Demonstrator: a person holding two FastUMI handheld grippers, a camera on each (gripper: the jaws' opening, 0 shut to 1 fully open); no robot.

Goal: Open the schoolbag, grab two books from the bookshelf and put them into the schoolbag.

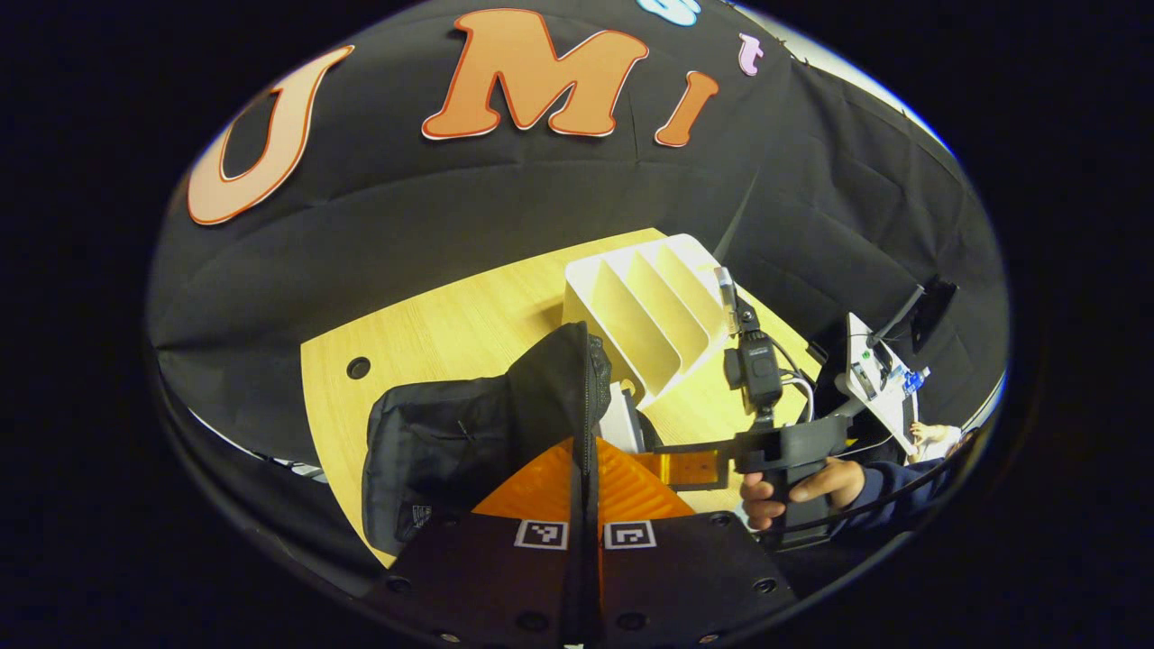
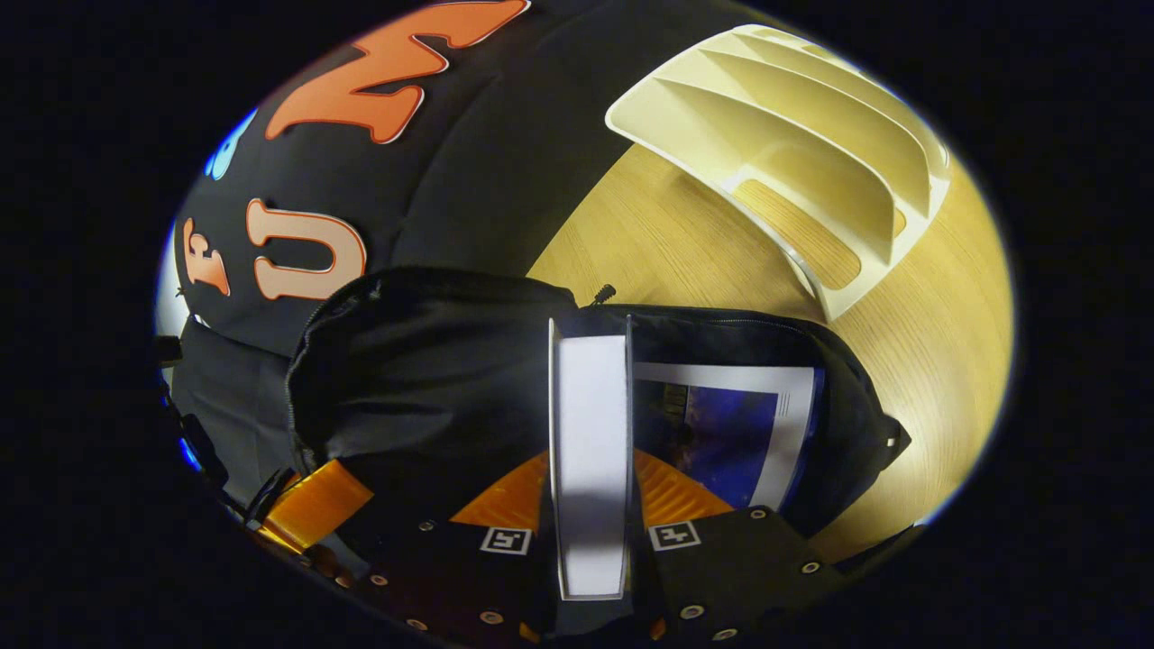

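So the right claw (image 2: 590, 505) is clamped on a book (image 2: 590, 433), seen edge-on in the right gripper view: pale smooth page block between thin dark covers, both fingers pressed flat against its sides. It's standing upright in the mouth of the schoolbag (image 2: 424, 379), which is soft black fabric, kind of slouchy, with a zipper track running round the opening. A second book (image 2: 721, 433) already sits inside the bag just beside the first, glossy cover with a dark blue picture and a white border.

The left claw (image 1: 586, 487) is closed tight on a fold of the schoolbag's (image 1: 451, 442) fabric edge, right along the zipper, holding it up; the fingers have a ribbed texture where they meet the cloth.

Past the bag there's the bookshelf (image 2: 811, 153), a cream-white hard plastic rack with slanted dividers, slots look bare. It sits on the counter (image 2: 667, 243), light wood grain, smooth, with a small round hole (image 1: 358, 368) near one corner in the left gripper view. That view also catches the hand (image 1: 793, 491) gripping the right claw's handle, dark sleeve at the wrist.
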